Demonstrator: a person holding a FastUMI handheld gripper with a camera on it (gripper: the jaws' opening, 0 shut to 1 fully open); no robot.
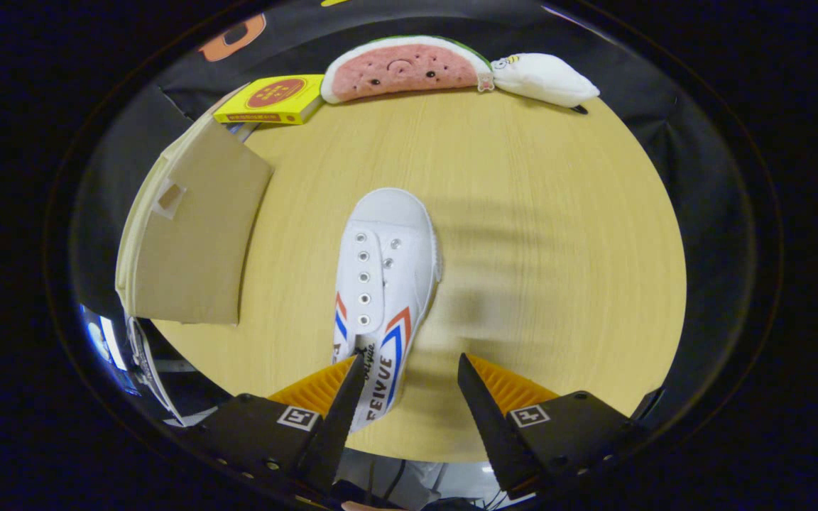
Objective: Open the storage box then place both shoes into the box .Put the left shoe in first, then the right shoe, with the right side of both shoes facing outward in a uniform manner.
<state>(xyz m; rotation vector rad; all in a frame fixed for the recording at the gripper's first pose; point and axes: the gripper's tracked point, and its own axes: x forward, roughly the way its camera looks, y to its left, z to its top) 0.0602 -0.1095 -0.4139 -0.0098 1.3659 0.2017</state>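
A white canvas shoe (384, 284) with red and blue stripes lies on the round wooden table (522, 213), toe pointing away from me. Its heel end reaches between my fingers, close against the left finger (344, 411). My gripper (412, 369) is open, and the right finger (483, 404) stands apart from the shoe. To the left of the shoe a cardboard storage box (189, 234) sits at the table's edge with its brown flap raised toward me. Its inside is hidden.
A yellow box (270, 99) lies beyond the storage box. A watermelon-slice plush (405, 67) and a white plush (544, 78) rest at the table's far edge. Bare tabletop spreads to the right of the shoe.
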